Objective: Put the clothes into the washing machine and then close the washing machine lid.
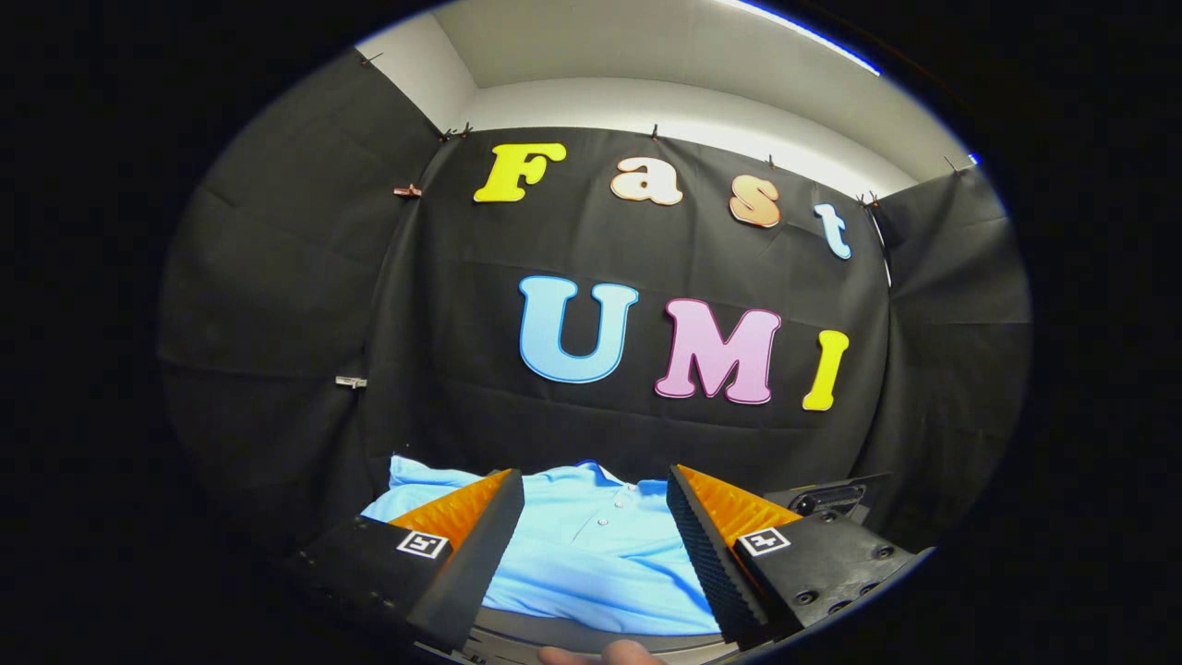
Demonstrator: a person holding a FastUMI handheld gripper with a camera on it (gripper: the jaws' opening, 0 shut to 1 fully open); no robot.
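A light blue polo shirt (591,545) with small white buttons lies spread out just ahead of and below my fingers. My gripper (596,489) stands open above it, with a wide gap and nothing held between the fingers; the shirt's collar shows through that gap. A dark curved rim (591,637) runs under the shirt's near edge, and I cannot tell what it belongs to. A dark part with a slot (826,499) juts out beyond the right finger.
Black cloth walls close the booth at the back and on both sides, close behind the shirt. A person's fingertip (609,654) shows at the very bottom, below the shirt.
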